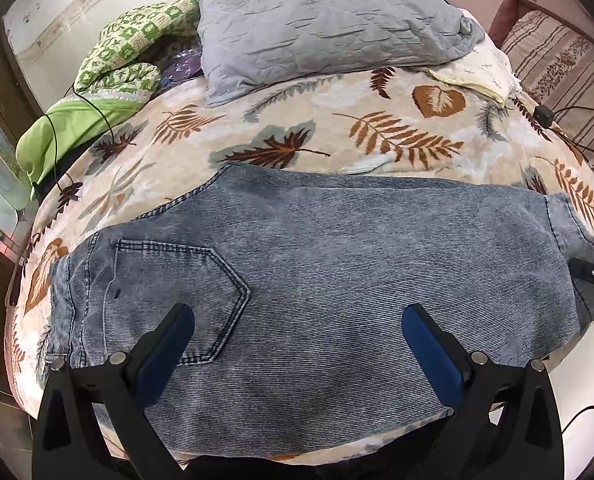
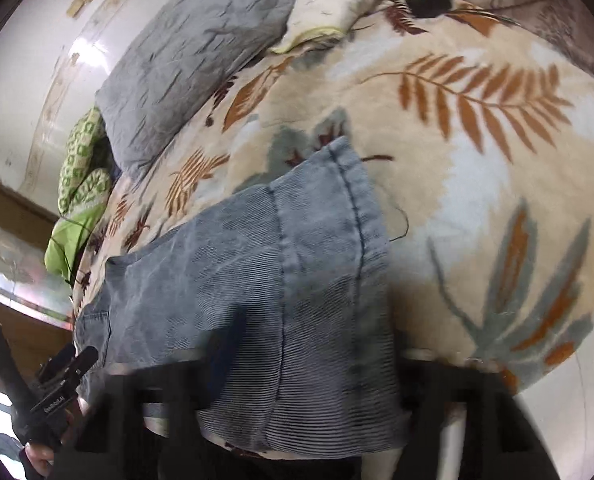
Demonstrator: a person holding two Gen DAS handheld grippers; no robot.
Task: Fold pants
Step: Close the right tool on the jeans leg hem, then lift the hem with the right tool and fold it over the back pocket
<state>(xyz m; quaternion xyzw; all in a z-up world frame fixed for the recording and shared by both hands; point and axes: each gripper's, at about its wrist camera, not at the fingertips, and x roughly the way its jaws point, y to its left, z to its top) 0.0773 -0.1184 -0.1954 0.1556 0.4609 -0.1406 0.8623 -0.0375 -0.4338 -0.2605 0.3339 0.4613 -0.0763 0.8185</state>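
Here the left gripper (image 1: 297,336) hovers over the pants (image 1: 321,264) on the bed (image 1: 377,136), jaws apart; the right gripper (image 2: 233,344) has its jaws clamped on the hem.

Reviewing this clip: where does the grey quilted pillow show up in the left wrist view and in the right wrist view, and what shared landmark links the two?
Left wrist view: the grey quilted pillow lies top centre, at the far end of the bed.
Right wrist view: the pillow sits upper left, running diagonally.
Shared landmark: the green-and-white patterned cloth, bunched beside the pillow's left end in both views.
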